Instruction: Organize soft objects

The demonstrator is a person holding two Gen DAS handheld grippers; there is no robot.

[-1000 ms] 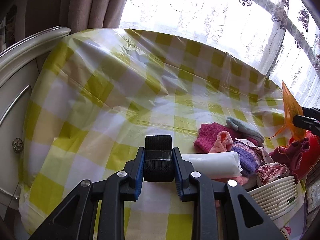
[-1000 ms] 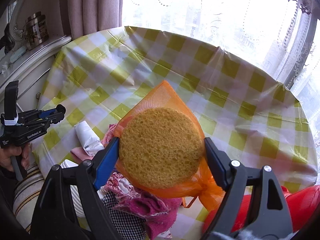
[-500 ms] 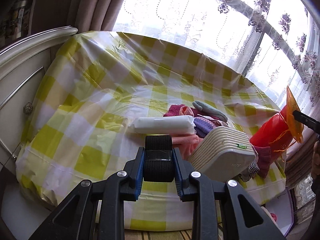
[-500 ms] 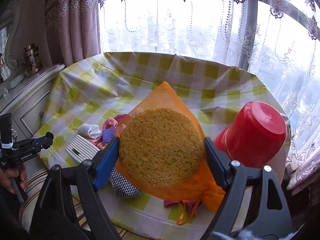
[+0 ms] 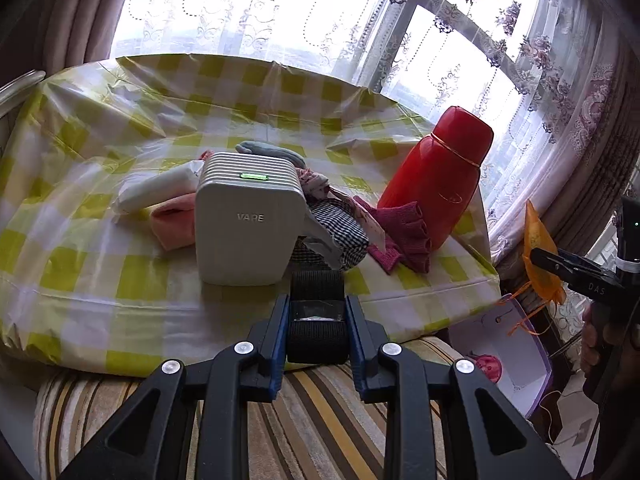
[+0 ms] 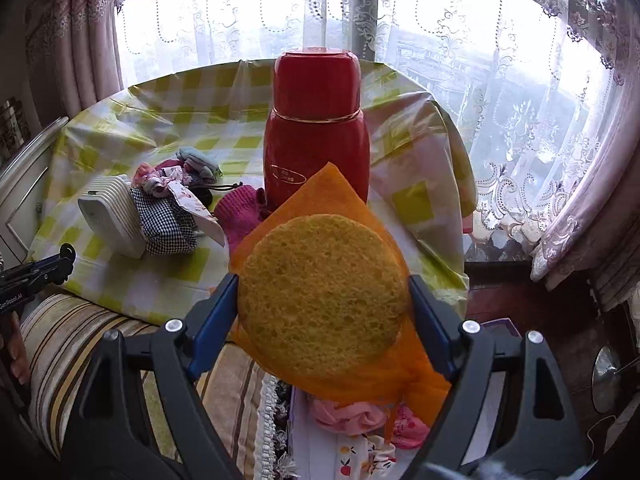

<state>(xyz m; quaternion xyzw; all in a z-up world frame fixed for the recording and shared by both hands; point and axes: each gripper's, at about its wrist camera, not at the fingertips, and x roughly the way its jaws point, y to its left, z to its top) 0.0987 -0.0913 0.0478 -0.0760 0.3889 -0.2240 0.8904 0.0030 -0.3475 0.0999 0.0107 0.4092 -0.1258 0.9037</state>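
The right gripper (image 6: 324,300) clamps its jaws on a round yellow sponge (image 6: 322,294) in orange mesh; the left gripper (image 5: 317,326) grips a black roll (image 5: 317,312). Beyond, clothes (image 5: 340,228) lie heaped beside a red flask (image 5: 436,176) on the table (image 5: 132,280).

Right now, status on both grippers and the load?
Left gripper shut on black roll. Right gripper shut on sponge in orange mesh bag. Nothing blocking.
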